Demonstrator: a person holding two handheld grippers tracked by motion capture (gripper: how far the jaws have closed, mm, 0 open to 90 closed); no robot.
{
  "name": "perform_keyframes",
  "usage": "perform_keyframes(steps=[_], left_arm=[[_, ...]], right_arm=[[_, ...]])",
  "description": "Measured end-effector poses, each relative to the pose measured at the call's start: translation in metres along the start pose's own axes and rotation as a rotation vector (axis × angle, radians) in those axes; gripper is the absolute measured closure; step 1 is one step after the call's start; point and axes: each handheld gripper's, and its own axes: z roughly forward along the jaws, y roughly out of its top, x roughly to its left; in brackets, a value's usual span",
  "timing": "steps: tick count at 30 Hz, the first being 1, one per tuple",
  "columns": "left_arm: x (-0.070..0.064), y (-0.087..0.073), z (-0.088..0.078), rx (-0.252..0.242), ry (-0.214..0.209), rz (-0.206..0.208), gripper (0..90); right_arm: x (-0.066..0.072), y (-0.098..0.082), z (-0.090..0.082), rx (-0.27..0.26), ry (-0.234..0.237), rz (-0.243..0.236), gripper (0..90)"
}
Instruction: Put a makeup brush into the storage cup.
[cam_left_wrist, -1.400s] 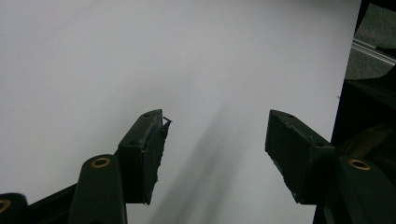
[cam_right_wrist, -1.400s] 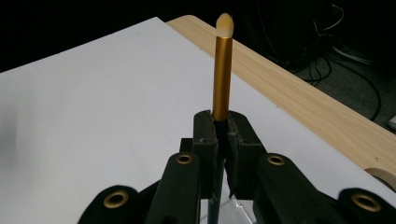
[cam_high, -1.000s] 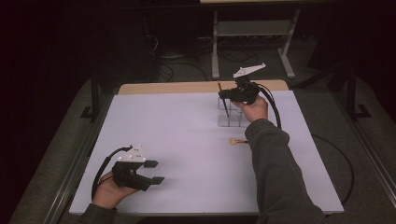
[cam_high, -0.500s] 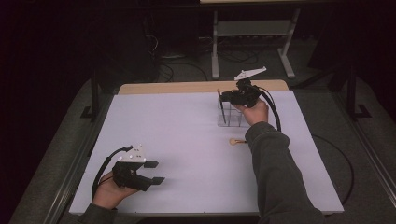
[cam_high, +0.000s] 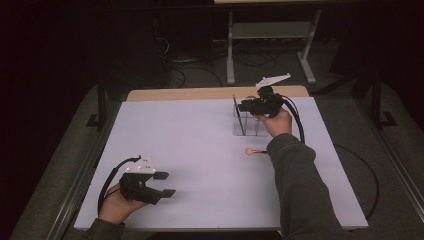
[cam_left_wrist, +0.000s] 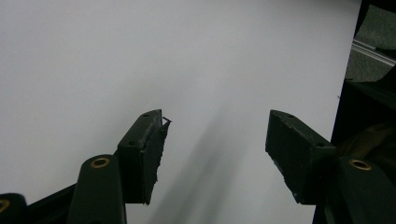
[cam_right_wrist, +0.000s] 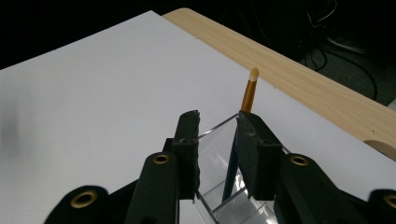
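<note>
A thin brush (cam_high: 238, 115) with a dark handle, gold ferrule and pale tip (cam_right_wrist: 248, 95) stands leaning in a clear plastic holder (cam_high: 248, 126) at the table's far right. My right gripper (cam_high: 243, 106) hovers over the holder (cam_right_wrist: 211, 144). Its jaws have just been opening. In the right gripper view the handle runs between them close to the right jaw, and my right gripper (cam_right_wrist: 218, 119) is open. My left gripper (cam_high: 166, 184) rests at the front left. There my left gripper (cam_left_wrist: 215, 130) is open, with nothing between its jaws.
A second small brush (cam_high: 252, 151) lies on the white board (cam_high: 200, 145) in front of the holder, partly behind the right sleeve. A wooden strip (cam_high: 200, 93) edges the far side. Beyond it are a metal stand and cables on the floor.
The right gripper's jaws have parted around the brush, which now leans in the holder on its own. The left hand and gripper have not moved.
</note>
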Motion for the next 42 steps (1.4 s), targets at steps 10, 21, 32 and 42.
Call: perform_keyframes(steps=[10,21,32,42], left_arm=[[0.001,-0.001,0.002,-0.005,-0.006,-0.011,36.1],[0.002,-0.001,0.000,-0.008,-0.004,-0.017,34.9],[0.003,-0.002,-0.002,-0.012,0.002,-0.022,34.6],[0.001,0.001,-0.001,-0.012,-0.001,-0.017,33.9]], right_arm=[[0.003,-0.007,-0.012,0.009,0.016,-0.002,62.7],[0.009,-0.010,-0.020,0.025,0.040,-0.008,57.3],[0.019,-0.010,-0.028,0.030,0.048,-0.019,49.9],[0.025,-0.016,-0.036,0.046,0.050,-0.027,45.8]])
